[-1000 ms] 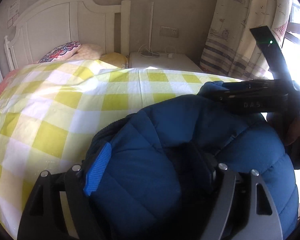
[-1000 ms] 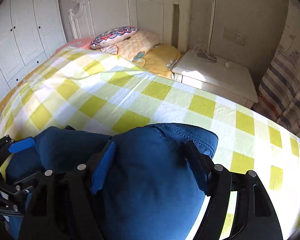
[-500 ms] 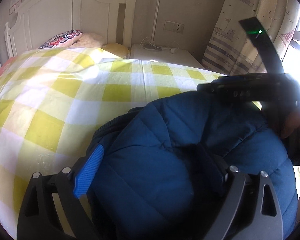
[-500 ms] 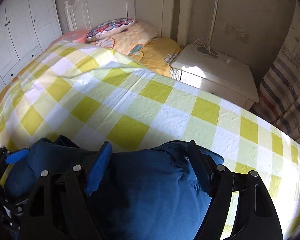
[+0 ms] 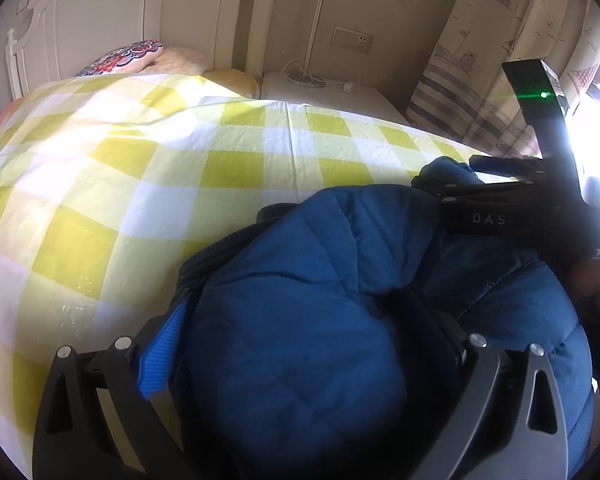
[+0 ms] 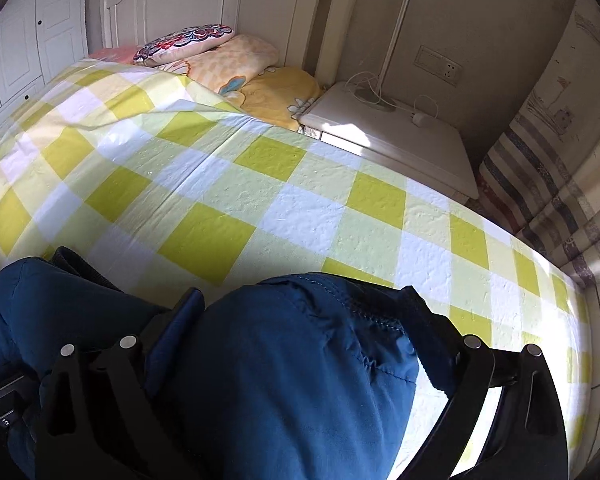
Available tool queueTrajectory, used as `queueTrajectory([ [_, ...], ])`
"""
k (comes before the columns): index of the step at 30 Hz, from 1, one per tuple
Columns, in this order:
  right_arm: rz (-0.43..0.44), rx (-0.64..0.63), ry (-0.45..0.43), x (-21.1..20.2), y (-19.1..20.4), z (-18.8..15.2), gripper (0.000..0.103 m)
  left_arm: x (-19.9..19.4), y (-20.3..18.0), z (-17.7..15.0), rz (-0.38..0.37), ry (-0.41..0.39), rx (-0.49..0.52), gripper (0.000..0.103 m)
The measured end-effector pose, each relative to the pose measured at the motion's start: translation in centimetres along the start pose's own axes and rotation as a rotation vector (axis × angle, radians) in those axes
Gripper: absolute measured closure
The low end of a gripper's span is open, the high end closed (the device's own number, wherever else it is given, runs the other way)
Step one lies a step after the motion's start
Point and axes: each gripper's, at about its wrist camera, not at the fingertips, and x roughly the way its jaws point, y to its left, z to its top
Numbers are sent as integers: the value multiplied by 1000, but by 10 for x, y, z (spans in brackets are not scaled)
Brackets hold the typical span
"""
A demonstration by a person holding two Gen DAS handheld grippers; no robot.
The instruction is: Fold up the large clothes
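Note:
A blue padded jacket (image 5: 340,280) with a dark knit collar lies bunched over the yellow-and-white checked bedspread (image 5: 140,168). My left gripper (image 5: 300,340) is shut on a thick fold of the jacket, which fills the space between its fingers. My right gripper (image 6: 304,320) is shut on another fold of the jacket (image 6: 292,380), near a stitched hem. The right gripper's body shows in the left wrist view (image 5: 520,216), at the jacket's right side. The jacket's lower part is hidden.
The bedspread (image 6: 220,200) stretches ahead to the white headboard (image 6: 228,0) with pillows (image 6: 204,44). A white nightstand (image 6: 392,132) with a lamp pole stands at the right of the bed. A striped curtain (image 6: 548,184) hangs at the far right. White wardrobe doors (image 6: 28,40) are at the left.
Both grippers have moved forward over the bed and lower with the jacket still held. The bedspread looks closer in both views.

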Motion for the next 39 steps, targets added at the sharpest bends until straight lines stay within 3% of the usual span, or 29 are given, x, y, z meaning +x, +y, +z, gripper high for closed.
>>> queueTrajectory([
  [5, 182, 124, -112, -94, -20, -37, 9, -29, 18, -7, -26, -43, -87, 3],
  [7, 252, 92, -117, -122, -24, -63, 8, -54, 24, -15, -45, -68, -124, 4],
  [9, 313, 96, -86, -136, -31, -92, 7, -71, 26, -26, -97, -44, -115, 3],
  [12, 471, 201, 4, -131, -46, -136, 6, -87, 26, -53, -188, 4, -109, 3],
  [16, 712, 339, 118, -105, -48, -179, 6, -90, 35, -85, -305, 77, -191, 2],
  [21, 825, 396, 106, -95, -43, -192, 4, -91, 41, -110, -336, 122, -261, 2],
  [24, 884, 364, 128, -92, -32, -191, 4, -80, 47, -123, -415, 166, -331, 2],
  [26, 883, 359, 124, -90, -27, -191, 4, -78, 48, -125, -447, 137, -322, 2],
  [29, 876, 347, 82, -94, -24, -189, 4, -68, 42, -116, -487, 191, -320, 3],
  [30, 861, 340, 42, -99, -24, -191, 9, -63, 39, -112, -514, 195, -319, 9],
  [32, 791, 323, -51, -110, -27, -192, 21, -60, 33, -106, -549, 167, -304, 36],
  [34, 739, 323, -115, -117, -34, -187, 25, -63, 17, -95, -515, 115, -230, 47],
  [39, 628, 395, -210, -110, -77, -157, 29, -36, -20, -39, -472, 40, -187, 54],
])
